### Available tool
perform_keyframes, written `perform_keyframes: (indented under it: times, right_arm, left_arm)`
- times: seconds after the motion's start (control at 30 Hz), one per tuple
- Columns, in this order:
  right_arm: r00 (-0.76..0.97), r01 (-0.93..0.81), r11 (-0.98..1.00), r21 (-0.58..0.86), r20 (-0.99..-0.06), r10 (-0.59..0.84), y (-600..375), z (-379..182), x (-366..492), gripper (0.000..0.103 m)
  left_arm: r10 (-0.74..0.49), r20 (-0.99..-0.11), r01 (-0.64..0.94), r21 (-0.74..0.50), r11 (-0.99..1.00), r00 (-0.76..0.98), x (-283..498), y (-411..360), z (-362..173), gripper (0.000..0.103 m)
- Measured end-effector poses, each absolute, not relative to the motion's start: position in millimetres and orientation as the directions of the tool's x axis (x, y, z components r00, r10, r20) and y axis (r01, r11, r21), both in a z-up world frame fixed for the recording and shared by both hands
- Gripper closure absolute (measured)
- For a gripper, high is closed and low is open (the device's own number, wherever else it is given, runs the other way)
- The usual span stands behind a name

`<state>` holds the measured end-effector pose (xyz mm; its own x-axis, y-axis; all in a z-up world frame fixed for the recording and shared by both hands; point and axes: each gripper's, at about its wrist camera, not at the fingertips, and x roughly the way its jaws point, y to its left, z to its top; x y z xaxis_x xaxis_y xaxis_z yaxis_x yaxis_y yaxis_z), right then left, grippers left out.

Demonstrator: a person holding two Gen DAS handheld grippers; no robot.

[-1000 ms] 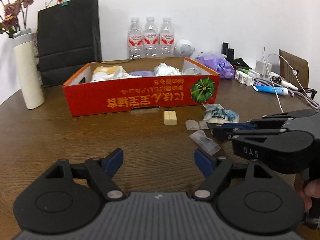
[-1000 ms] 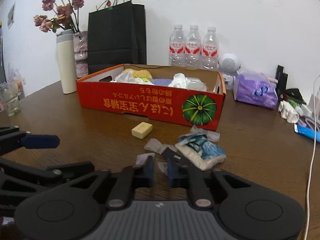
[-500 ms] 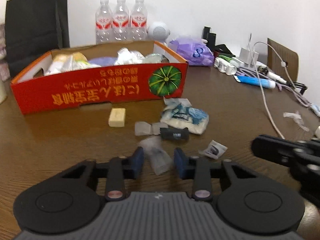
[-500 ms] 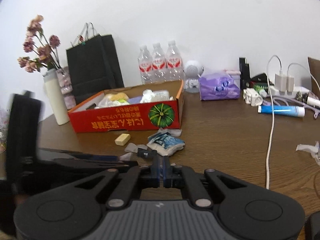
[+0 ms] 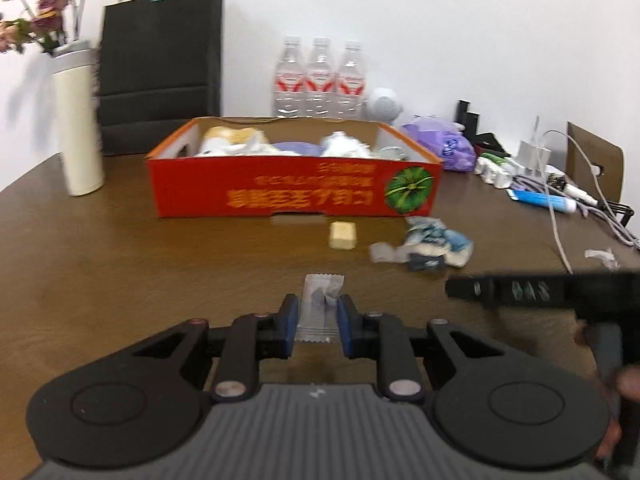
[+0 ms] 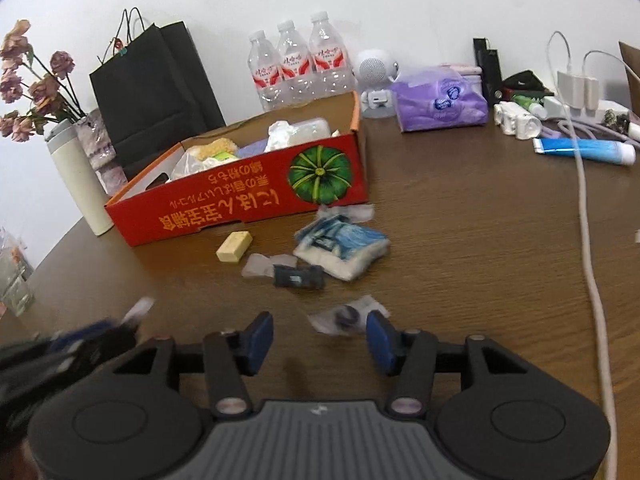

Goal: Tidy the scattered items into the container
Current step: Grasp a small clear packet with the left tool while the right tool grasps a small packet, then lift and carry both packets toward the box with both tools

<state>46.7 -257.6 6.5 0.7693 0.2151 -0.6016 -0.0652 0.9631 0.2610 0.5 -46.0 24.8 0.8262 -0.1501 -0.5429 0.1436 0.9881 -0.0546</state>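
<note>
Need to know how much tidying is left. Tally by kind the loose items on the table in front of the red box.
Clear plastic sachets: 3 (one in the left gripper, one at the opening right gripper, one beside the bar)
Pale yellow bar: 1
Blue-and-white packet: 1
Small black wrapper: 1
Total: 6

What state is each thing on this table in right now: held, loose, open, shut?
Left gripper: closed on clear sachet.
Right gripper: jaws opening, small wrapper between them, unpinched.
Red box: open-topped, partly filled.
Yellow block: loose on table.
Blue-white packet: loose, crumpled.
</note>
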Motion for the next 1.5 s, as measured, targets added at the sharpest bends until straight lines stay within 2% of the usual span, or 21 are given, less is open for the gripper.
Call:
perform_keyframes:
  times: [0.17, 0.27, 0.33, 0.4, 0.6, 0.9, 1.1, 1.27, 1.5]
  right_arm:
    - [0.785, -0.082, 0.977, 0.195, -0.592, 0.183, -242, 4, 55, 0.053]
    - [0.786, -0.097, 0.987, 0.126, -0.599, 0.154, -238, 4, 52, 0.059]
    - [0.786, -0.107, 0.991, 0.082, -0.603, 0.135, -238, 4, 50, 0.067]
    - [0.787, -0.11, 0.993, 0.041, -0.607, 0.113, -240, 4, 50, 0.085]
    - [0.791, -0.136, 0.991, -0.006, -0.602, 0.105, -234, 4, 46, 0.087]
    - [0.806, -0.161, 0.984, 0.074, -0.565, 0.174, -227, 16, -4, 0.087]
    - [0.869, -0.186, 0.979, 0.086, -0.451, 0.205, -220, 37, -69, 0.087]
    - [0.916, -0.189, 0.976, 0.106, -0.339, 0.214, -214, 41, -116, 0.087]
    - [0.943, -0.167, 0.975, 0.147, -0.265, 0.202, -210, 28, -164, 0.087]
  left_arm:
    - [-0.13, -0.548, 0.131, -0.037, 0.991, 0.826, -4, -33, 22, 0.081]
    - [-0.139, -0.546, 0.138, -0.043, 0.99, 0.826, -3, -30, 21, 0.081]
    - [-0.149, -0.544, 0.146, -0.048, 0.988, 0.826, -2, -31, 20, 0.081]
    - [-0.158, -0.544, 0.155, -0.053, 0.987, 0.824, -1, -31, 19, 0.081]
    - [-0.17, -0.52, 0.16, -0.063, 0.985, 0.837, -9, -33, 25, 0.081]
    - [-0.102, -0.465, 0.105, -0.02, 0.994, 0.879, -46, -30, 36, 0.081]
    - [-0.06, -0.405, 0.067, 0.005, 0.998, 0.912, -89, -32, 33, 0.081]
    - [-0.077, -0.309, 0.08, -0.002, 0.997, 0.948, -132, -34, 31, 0.081]
    - [-0.066, -0.217, 0.068, 0.002, 0.998, 0.974, -177, -28, 25, 0.081]
